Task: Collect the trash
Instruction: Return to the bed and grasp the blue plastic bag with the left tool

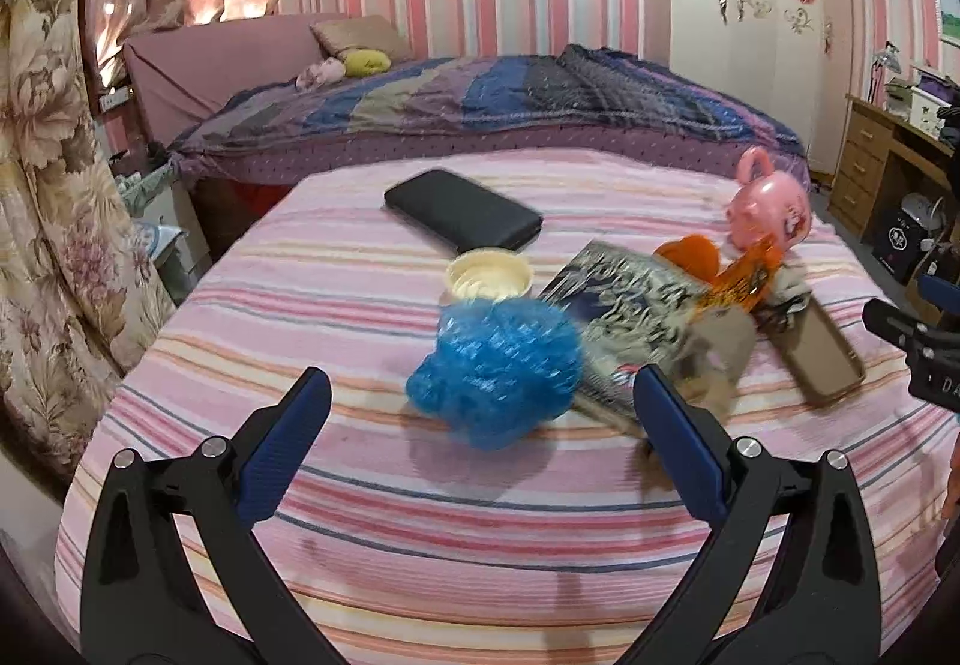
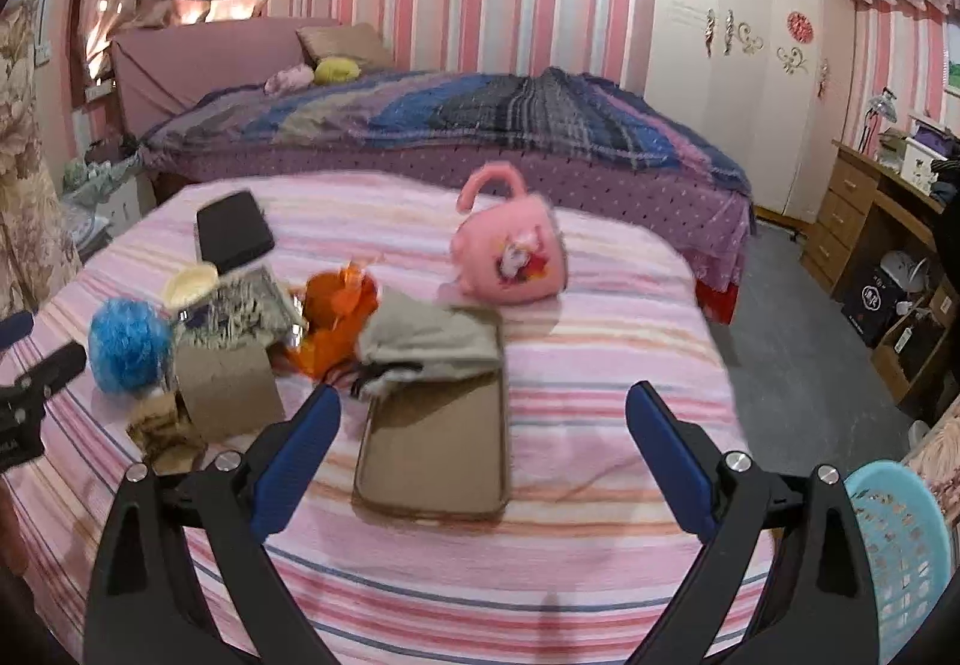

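Left wrist view. The left gripper [image 1: 480,395] hovers over the striped desk [image 1: 420,533], its fingers [image 1: 288,449] spread wide and empty. The blue ball [image 1: 498,371], a crumpled plastic wad, lies just ahead at 12 o'clock, between the finger lines. A cream lid [image 1: 489,275] sits just beyond it, and a black case [image 1: 462,209] farther off at 12. At 2 o'clock lie a foil wrapper [image 1: 630,299], an orange wrapper [image 1: 744,269], a phone [image 1: 822,359] and a pink cup [image 1: 768,209]. The frame is motion-blurred.

Right wrist view. The right gripper [image 2: 483,425] also stands wide and empty. The phone [image 2: 438,449] lies between its finger lines at 12, part-covered at the far end by a grey rag [image 2: 432,341]. The orange wrapper [image 2: 336,317], a cardboard piece [image 2: 231,389], the foil wrapper [image 2: 240,311] and the blue ball [image 2: 126,344] spread from 11 to 9 o'clock. A blue basket [image 2: 900,545] stands at 4 o'clock, off the desk edge.

Judgement. The step in hand is likely a left-side grasp of the blue ball. It should crush easily, so centre the fingers on its bulk, close fully, and lift clear of the lid. The basket is the probable bin; the phone and cup are likely not trash.
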A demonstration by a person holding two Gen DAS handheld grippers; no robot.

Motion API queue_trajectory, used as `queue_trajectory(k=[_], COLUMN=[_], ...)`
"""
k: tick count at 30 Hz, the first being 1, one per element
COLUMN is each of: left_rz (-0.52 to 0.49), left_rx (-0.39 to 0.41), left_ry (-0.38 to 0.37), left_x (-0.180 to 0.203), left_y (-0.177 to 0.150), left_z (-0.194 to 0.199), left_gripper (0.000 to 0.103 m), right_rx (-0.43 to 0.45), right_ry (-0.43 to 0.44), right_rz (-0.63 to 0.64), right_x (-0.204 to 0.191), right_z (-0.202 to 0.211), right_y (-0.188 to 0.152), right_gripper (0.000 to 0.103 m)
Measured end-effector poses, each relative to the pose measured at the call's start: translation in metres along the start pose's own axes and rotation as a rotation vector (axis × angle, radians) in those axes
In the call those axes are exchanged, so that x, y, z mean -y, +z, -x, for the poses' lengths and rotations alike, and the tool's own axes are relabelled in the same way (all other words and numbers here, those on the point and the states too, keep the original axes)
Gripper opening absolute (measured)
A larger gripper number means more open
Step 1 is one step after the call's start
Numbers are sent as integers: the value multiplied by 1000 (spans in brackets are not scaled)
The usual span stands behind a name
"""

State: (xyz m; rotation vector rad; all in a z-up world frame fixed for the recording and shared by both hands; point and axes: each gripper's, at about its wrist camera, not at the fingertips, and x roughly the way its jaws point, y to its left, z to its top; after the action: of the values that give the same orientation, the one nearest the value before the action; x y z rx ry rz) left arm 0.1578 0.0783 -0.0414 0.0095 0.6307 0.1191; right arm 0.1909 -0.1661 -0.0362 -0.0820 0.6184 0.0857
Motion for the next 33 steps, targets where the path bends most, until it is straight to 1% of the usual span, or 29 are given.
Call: queue_trajectory(k=[3,8,10,13,15,17,18,20,21,23,26,28,33], left_rz=[4,19,21,31,31,24,21,24,26,26,16,6,30], left_rx=[-35,-72,-75,-96,-118,-134,-140,-144,-142,-137,-124,-121,-97], left_ry=[7,1,-1,-27,-48,-64,-73,-89,-95,-103,-91,-65,-45], left_x=[-4,-6,-5,-4,-1,2,4,6,6,7,6,3,-14], left_y=[-3,-2,-1,0,-1,-1,-1,0,0,0,0,0,1], left_z=[-10,-26,-31,-42,-48,-53,-55,-56,-56,-54,-49,-44,-30], left_gripper=[97,97,97,97,93,80,76,62,58,42,38,38,38], right_rx=[-7,-26,-36,-46,-43,-39,-38,-40,-41,-41,-25,-15,-13], right_ry=[2,-35,-18,15,23,25,26,37,41,59,79,99,177], right_rz=[6,50,34,18,32,49,52,54,52,46,54,58,86], right_x=[-3,-7,-4,-6,-11,-16,-17,-21,-23,-26,-35,-42,-70], right_z=[-3,-11,-11,-14,-14,-14,-15,-15,-15,-15,-12,-11,-15], right_y=[-2,-7,-9,-9,-8,-8,-8,-10,-10,-10,-8,-6,-2], right_gripper=[94,94,94,94,94,94,94,94,94,94,94,94,94])
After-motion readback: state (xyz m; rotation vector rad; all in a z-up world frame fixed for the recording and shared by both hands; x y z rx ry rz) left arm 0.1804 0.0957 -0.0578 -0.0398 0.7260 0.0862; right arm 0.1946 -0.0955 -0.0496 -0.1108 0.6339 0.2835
